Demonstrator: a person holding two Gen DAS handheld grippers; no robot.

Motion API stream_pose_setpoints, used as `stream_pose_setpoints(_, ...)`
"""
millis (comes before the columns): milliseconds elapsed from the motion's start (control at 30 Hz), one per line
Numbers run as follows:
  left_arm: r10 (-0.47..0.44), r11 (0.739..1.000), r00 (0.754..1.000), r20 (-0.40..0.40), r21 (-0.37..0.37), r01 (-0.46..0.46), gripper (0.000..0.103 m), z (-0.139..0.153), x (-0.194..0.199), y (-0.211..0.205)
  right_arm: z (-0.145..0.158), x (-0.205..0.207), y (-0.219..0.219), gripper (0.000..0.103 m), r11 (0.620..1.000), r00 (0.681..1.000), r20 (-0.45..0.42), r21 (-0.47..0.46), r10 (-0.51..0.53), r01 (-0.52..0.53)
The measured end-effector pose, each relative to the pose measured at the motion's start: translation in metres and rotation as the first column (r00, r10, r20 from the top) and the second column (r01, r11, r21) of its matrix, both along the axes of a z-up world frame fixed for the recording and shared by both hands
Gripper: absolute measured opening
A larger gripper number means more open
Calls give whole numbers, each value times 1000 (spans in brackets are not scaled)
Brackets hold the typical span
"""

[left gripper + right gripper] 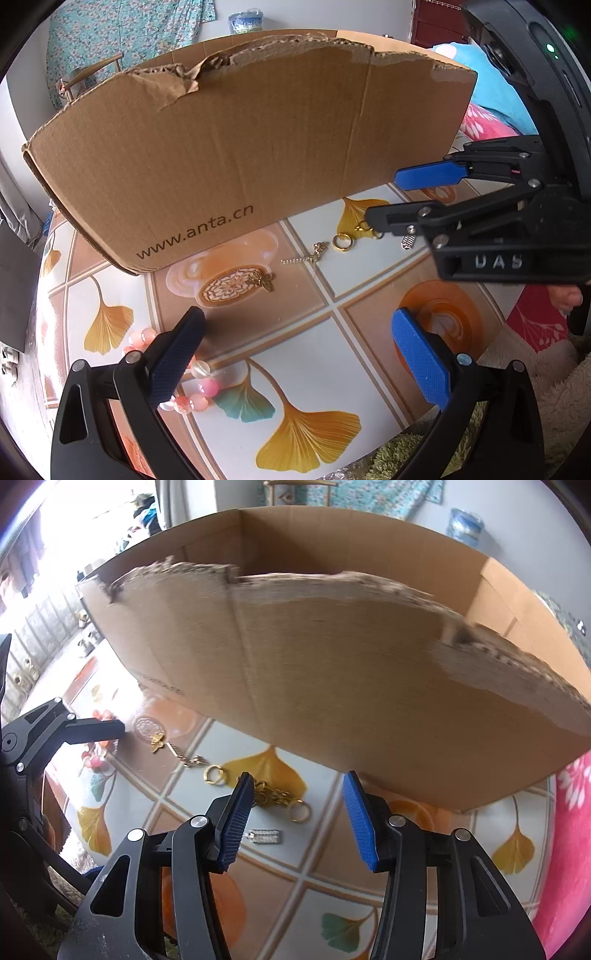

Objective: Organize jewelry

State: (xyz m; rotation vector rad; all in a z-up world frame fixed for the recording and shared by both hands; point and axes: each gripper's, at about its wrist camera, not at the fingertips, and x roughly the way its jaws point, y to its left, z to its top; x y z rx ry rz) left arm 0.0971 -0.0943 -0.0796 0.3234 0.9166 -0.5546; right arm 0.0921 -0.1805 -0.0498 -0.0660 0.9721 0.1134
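Chain (275, 796) of gold links lay on the counter (325, 853) just ahead of the right gripper (299, 819) (the nearer one), whose half-open pads held nothing.

Right tongs (297, 794) open over leaf-print surface (332, 849), gold chain (271, 796) just ahead, silver charm (264, 837) between them; gold ring (215, 774), butterfly pendant (157, 741) left; torn cardboard box (332, 664) behind.

One cardboard box (229, 155), two gold rings (216, 774), one butterfly charm (263, 280), one pink bead bracelet (201, 384), one silver pendant (264, 837), two grippers (297, 812) were in view.
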Motion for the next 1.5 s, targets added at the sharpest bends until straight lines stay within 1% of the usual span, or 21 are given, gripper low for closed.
stream_pose_setpoints(67,0,1000,1000,0,0,0,99,0,0,0,6,-3,-2,46,1000,1000,13,25,13,-14)
stream_pose_setpoints(167,1,1000,1000,1,-1,-1,99,0,0,-1,15,-9,0,45,995,997,36,75,65,-68)
stream_pose_setpoints(233,1,1000,1000,1,-1,-1,99,0,0,0,17,-10,6,31,988,994,36,113,104,-108)
stream_pose_setpoints(300,1,1000,1000,2,-1,-1,99,0,-1,-1,14,-8,8,27,982,992,23,139,122,-124)
stream_pose_setpoints(333,1,1000,1000,2,-1,-1,99,0,-1,-1,14,-8,9,24,982,992,16,142,124,-125)
stream_pose_setpoints(400,1,1000,1000,2,-1,-1,99,0,-1,-1,10,-6,9,21,982,993,-2,146,118,-117)
stream_pose_setpoints(533,1,1000,1000,2,-1,-1,99,0,-1,0,4,4,8,21,986,995,-22,142,94,-90)
stream_pose_setpoints(700,1,1000,1000,2,-1,-1,99,0,-2,0,-5,7,-4,20,988,998,-20,142,58,-54)
stream_pose_setpoints(733,1,1000,1000,2,-1,-1,99,0,-2,0,-16,11,-13,21,988,998,-22,148,54,-50)
stream_pose_setpoints(800,1,1000,1000,2,-1,-1,99,0,-2,0,-17,14,-15,23,987,998,-25,154,55,-50)
stream_pose_setpoints(900,1,1000,1000,2,-1,-1,99,0,-2,0,-13,14,-18,23,988,998,-27,143,63,-58)
stream_pose_setpoints(967,1,1000,1000,2,-1,-1,99,0,-2,0,-10,14,-17,23,989,998,-22,140,59,-55)
stream_pose_setpoints(1133,-1,1000,1000,3,-2,1,99,-1,-2,0,-28,22,1,23,990,999,-25,138,42,-38)
stream_pose_setpoints(1267,0,1000,1000,3,-1,0,99,-1,-2,0,-29,27,3,23,991,999,-23,130,44,-41)
stream_pose_setpoints(1333,0,1000,1000,3,-1,0,99,0,-3,0,-28,28,5,23,992,998,-22,111,55,-52)
stream_pose_setpoints(1433,0,1000,1000,3,-1,0,99,0,-3,0,-28,27,15,23,996,997,-17,46,77,-76)
stream_pose_setpoints(1500,0,1000,1000,4,-2,0,99,0,-3,0,-31,26,22,20,996,996,-12,9,93,-93)
